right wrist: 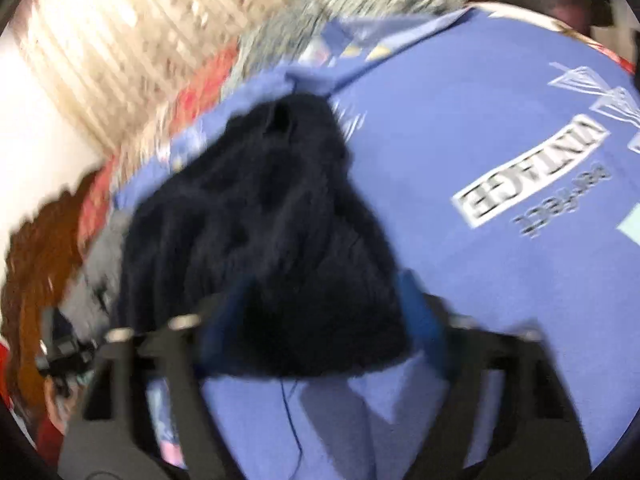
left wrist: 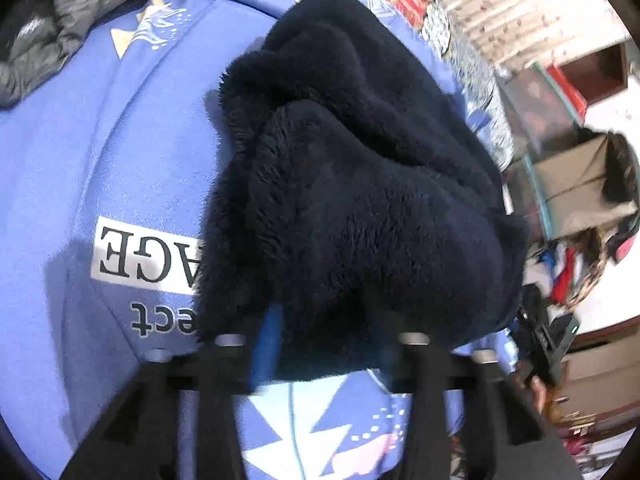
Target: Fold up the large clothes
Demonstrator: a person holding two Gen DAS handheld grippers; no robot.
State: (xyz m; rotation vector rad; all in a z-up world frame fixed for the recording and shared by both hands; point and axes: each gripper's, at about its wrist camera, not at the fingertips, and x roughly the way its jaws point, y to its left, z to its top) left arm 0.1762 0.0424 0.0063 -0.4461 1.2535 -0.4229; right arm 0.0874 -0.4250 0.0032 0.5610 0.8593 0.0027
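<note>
A dark navy fleece garment (left wrist: 352, 184) hangs bunched over a blue printed bedsheet (left wrist: 132, 152). My left gripper (left wrist: 320, 320) is shut on the garment's near edge; its blue pads are partly buried in the fleece. In the right wrist view the same garment (right wrist: 260, 232) stretches away from my right gripper (right wrist: 320, 320), which is shut on another part of its edge. That view is motion-blurred. A loose thread (right wrist: 290, 412) dangles below the fleece.
The sheet (right wrist: 460, 128) bears a white "VINTAGE" label (right wrist: 532, 172). A grey jacket (left wrist: 44, 28) lies at the far left. A cardboard box (left wrist: 580, 184) and piled clothes (left wrist: 568, 268) stand beside the bed. A patterned curtain (right wrist: 120, 40) hangs behind.
</note>
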